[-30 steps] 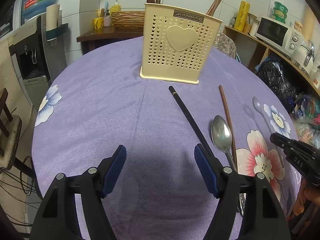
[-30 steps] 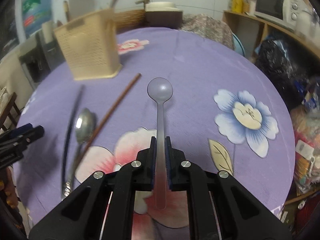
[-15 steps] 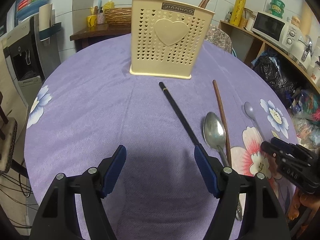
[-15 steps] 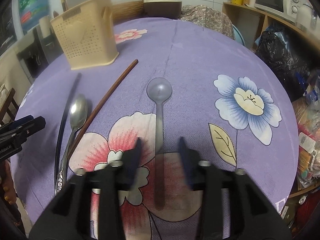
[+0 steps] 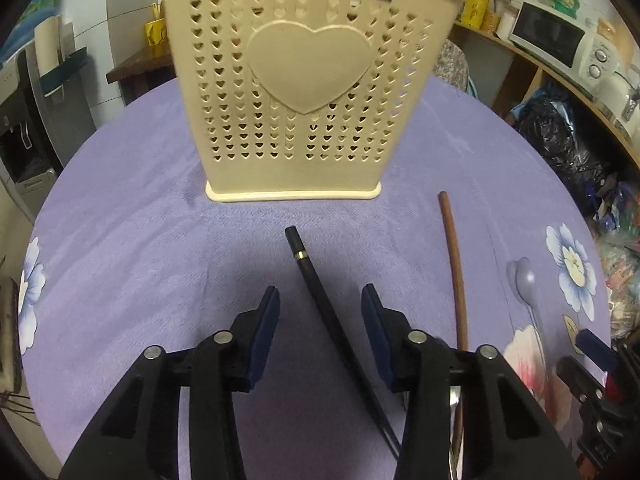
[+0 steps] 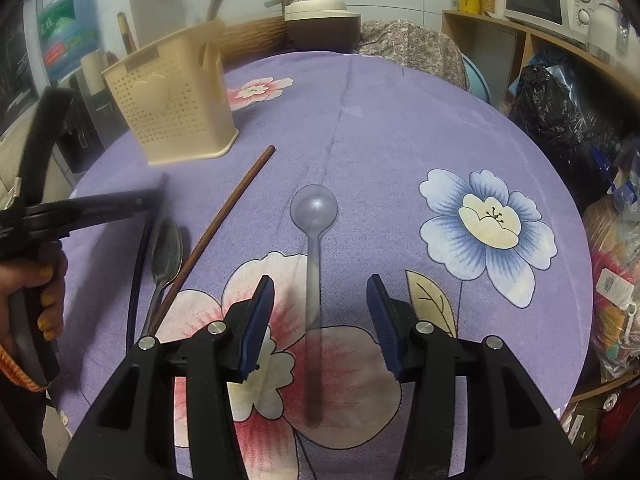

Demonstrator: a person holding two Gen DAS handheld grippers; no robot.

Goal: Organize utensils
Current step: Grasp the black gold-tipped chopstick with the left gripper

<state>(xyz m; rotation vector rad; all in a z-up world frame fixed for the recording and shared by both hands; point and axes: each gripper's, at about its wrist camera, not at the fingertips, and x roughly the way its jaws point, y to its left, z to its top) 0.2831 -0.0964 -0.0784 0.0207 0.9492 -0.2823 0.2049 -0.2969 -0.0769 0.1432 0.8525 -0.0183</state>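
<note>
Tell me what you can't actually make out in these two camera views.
- Left wrist view: the metal spoon is mostly hidden behind the left gripper finger.
- Left wrist view: the utensil holder interior is cut off by the top edge.
- Right wrist view: the black chopstick tip is hidden behind the left gripper.

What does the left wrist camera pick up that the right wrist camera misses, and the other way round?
Only the left wrist view shows the heart panel and label of the cream utensil holder head-on, and the black chopstick lying between the open left tool.

Only the right wrist view shows the metal spoon clearly, the open right tool straddling the clear plastic spoon, and the person's hand.

Both show the holder, the brown chopstick, the plastic spoon and the purple floral tablecloth.
</note>
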